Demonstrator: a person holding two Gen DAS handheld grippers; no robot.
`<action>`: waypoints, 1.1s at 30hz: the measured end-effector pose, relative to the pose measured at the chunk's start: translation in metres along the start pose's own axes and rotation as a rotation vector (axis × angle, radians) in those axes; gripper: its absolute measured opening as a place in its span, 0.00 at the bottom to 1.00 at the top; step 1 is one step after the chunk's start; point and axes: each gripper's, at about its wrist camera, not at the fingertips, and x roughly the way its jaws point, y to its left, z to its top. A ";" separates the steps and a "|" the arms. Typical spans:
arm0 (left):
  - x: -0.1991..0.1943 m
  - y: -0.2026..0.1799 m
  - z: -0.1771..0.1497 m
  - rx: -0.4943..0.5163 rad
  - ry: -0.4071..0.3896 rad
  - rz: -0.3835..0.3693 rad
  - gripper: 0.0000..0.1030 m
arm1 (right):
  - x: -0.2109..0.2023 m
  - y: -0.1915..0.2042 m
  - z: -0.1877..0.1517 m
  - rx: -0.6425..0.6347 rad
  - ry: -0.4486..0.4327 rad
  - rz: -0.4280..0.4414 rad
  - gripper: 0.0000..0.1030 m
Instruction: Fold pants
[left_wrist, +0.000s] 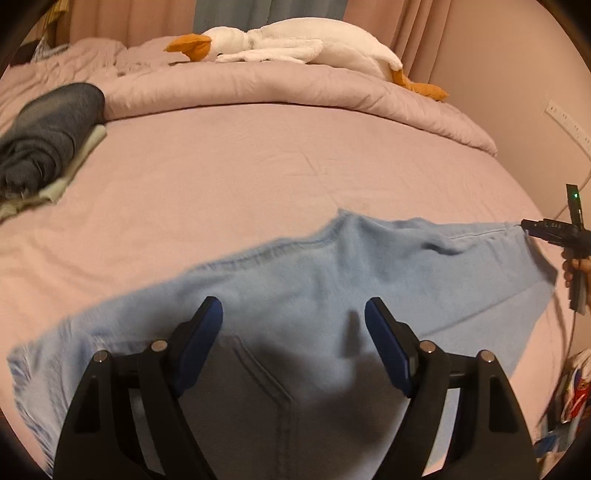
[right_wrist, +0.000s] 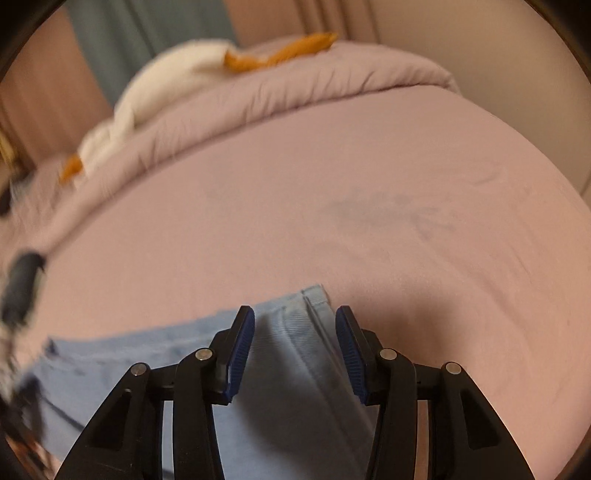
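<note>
Both tools, left (left_wrist: 293, 314) and right (right_wrist: 295, 325), released over pale-blue pants (left_wrist: 332, 277); bare pink sheet (left_wrist: 240, 166) beyond.

We are in a home bedroom: a bed (left_wrist: 258, 155) with pink sheets, a rolled duvet (left_wrist: 280, 92), a plush goose (left_wrist: 295, 44) and curtains (left_wrist: 229, 14) along the top of the frame.

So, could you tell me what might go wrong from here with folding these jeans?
Two risks, as I judge it.

1. Both the left hand-held gripper and the right hand-held gripper are open over the jeans, so a shallow close may catch only one layer of denim.

2. The jeans lie slanted and rumpled on the bed sheet; folding without smoothing them could trap creases, or a grip could pinch the sheet too.
</note>
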 end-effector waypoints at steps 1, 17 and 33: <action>0.004 0.002 0.001 -0.005 0.012 0.003 0.77 | 0.006 0.004 0.001 -0.017 0.024 0.003 0.36; 0.021 0.047 0.015 -0.151 0.002 0.106 0.57 | 0.026 0.024 0.014 -0.072 -0.028 -0.193 0.16; -0.035 0.033 -0.039 0.044 -0.020 0.136 0.72 | -0.044 0.000 -0.096 0.017 0.093 -0.278 0.16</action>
